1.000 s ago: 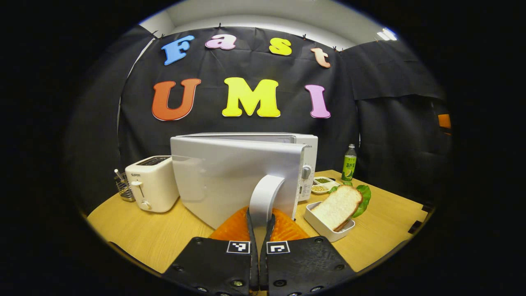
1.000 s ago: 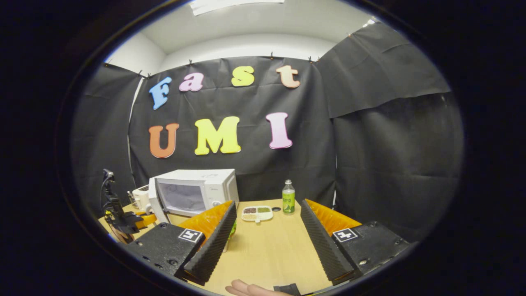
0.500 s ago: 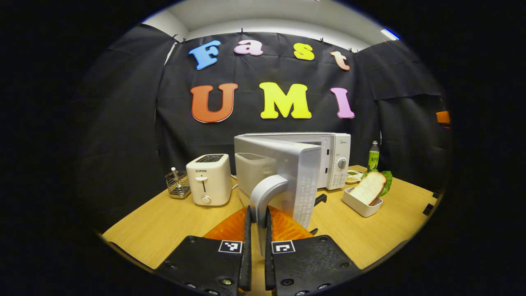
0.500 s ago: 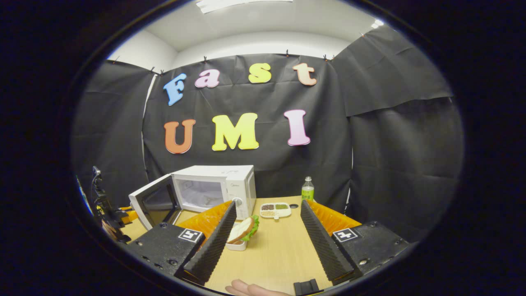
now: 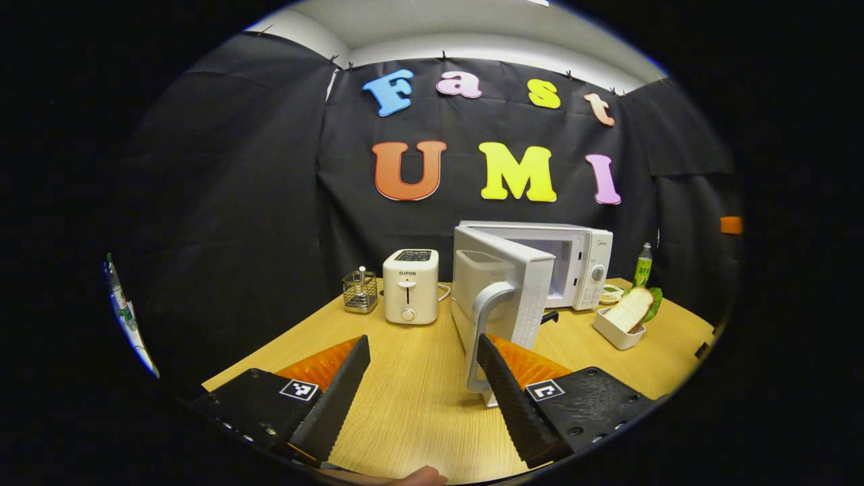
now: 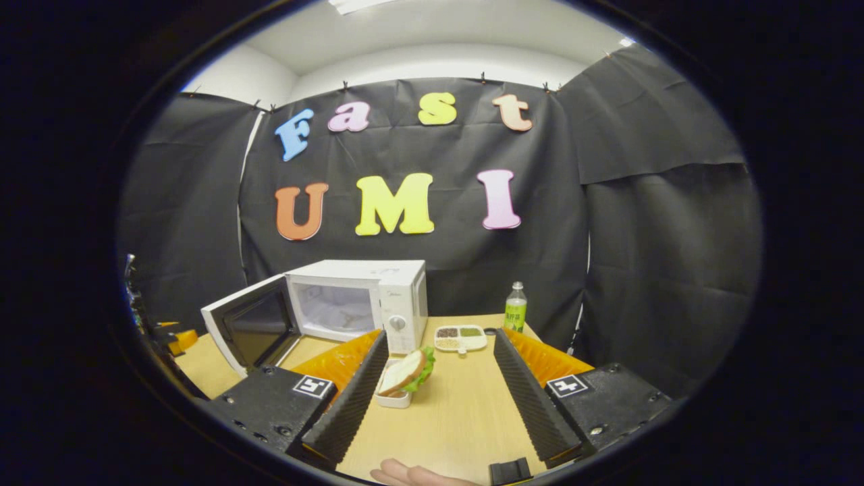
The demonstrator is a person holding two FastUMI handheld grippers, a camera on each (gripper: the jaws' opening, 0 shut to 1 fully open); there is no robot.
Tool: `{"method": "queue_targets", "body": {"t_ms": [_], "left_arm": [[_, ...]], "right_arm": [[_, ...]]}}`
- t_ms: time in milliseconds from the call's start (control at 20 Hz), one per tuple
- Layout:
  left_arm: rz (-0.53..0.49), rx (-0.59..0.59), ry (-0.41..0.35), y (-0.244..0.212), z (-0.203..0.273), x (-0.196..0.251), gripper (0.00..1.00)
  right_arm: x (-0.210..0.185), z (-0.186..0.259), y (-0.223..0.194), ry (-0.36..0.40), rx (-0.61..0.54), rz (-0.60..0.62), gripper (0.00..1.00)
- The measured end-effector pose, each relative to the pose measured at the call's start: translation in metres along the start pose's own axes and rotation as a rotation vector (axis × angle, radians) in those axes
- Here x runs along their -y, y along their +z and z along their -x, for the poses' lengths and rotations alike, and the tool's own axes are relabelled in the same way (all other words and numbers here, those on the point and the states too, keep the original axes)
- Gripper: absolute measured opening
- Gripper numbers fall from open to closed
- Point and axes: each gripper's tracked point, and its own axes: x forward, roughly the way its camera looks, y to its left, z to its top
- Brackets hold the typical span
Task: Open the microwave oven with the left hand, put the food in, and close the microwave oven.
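1. The microwave oven (image 5: pixel 540 263) stands at the back of the wooden surface (image 5: pixel 412 398), its door (image 5: pixel 503 297) swung wide open toward the front.
2. In the left gripper view, the left tongs (image 5: pixel 422 395) are spread apart and grip nothing; the door's curved grey handle (image 5: pixel 480 331) rises just beside the right-hand finger, and whether they touch cannot be told.
3. In the right gripper view, the right tongs (image 6: pixel 439 385) are also spread apart and empty, hovering above the surface (image 6: pixel 459 418).
4. The food, a sandwich (image 6: pixel 405 371) of bread and green lettuce, leans in a small white dish (image 6: pixel 393 399) on the surface in front of the oven's control panel, just beyond the left-hand finger of the right tongs.
5. The oven's white cavity (image 6: pixel 334 307) is lit and open to view.
6. A white toaster (image 5: pixel 410 295) and a wire basket (image 5: pixel 359 291) stand to the left of the oven.
7. A green bottle (image 6: pixel 515 308) and a divided tray of grains (image 6: pixel 460 337) sit to the right of it.
8. Part of a hand (image 6: pixel 412 474) shows at the bottom edge of the right gripper view.
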Motion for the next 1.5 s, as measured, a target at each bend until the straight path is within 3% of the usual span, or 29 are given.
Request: {"method": "queue_targets", "body": {"t_ms": [50, 150, 200, 450, 500, 550, 850, 900, 1150, 1200, 1250, 1350, 1400, 1450, 1500], "left_arm": [[0.003, 0.010, 0.010, 0.009, 0.004, 0.000, 0.95], [-0.007, 0.034, 0.033, 0.029, 0.016, 0.000, 0.95], [-0.004, 0.046, 0.038, 0.040, 0.021, 0.003, 0.95], [-0.019, 0.122, 0.051, 0.095, 0.045, 0.026, 0.95], [-0.019, 0.128, 0.047, 0.103, 0.049, 0.034, 0.95], [-0.016, 0.137, 0.044, 0.112, 0.045, 0.042, 0.95], [-0.033, 0.193, 0.026, 0.157, 0.042, 0.079, 0.95], [-0.035, 0.200, 0.022, 0.161, 0.042, 0.084, 0.95], [-0.035, 0.209, 0.008, 0.169, 0.037, 0.104, 0.95], [-0.037, 0.209, 0.011, 0.170, 0.038, 0.105, 0.95], [-0.040, 0.208, 0.014, 0.171, 0.038, 0.103, 0.95], [-0.043, 0.211, 0.021, 0.173, 0.040, 0.103, 0.95], [-0.042, 0.215, 0.022, 0.175, 0.043, 0.103, 0.95], [-0.041, 0.216, 0.020, 0.175, 0.043, 0.102, 0.95], [-0.040, 0.212, 0.017, 0.173, 0.043, 0.103, 0.95]], "right_arm": [[0.000, -0.007, 0.000, 0.004, -0.013, 0.004, 1.00], [-0.001, -0.022, -0.004, 0.025, -0.054, 0.022, 1.00], [-0.001, -0.031, -0.006, 0.041, -0.082, 0.028, 0.93], [0.002, -0.083, -0.026, 0.142, -0.281, 0.008, 0.93], [0.002, -0.094, -0.032, 0.166, -0.334, -0.003, 1.00], [0.003, -0.106, -0.039, 0.191, -0.383, -0.021, 1.00], [-0.003, -0.173, -0.096, 0.366, -0.726, -0.264, 0.99], [-0.004, -0.184, -0.104, 0.395, -0.771, -0.301, 0.87], [-0.017, -0.214, -0.129, 0.523, -0.926, -0.445, 0.86], [-0.018, -0.218, -0.133, 0.533, -0.950, -0.459, 0.96], [-0.020, -0.223, -0.137, 0.536, -0.963, -0.481, 0.84], [-0.026, -0.228, -0.147, 0.559, -1.004, -0.512, 0.82], [-0.029, -0.228, -0.153, 0.566, -1.036, -0.524, 0.91], [-0.031, -0.232, -0.159, 0.564, -1.056, -0.551, 0.89], [-0.035, -0.233, -0.163, 0.579, -1.079, -0.574, 0.71]]}}
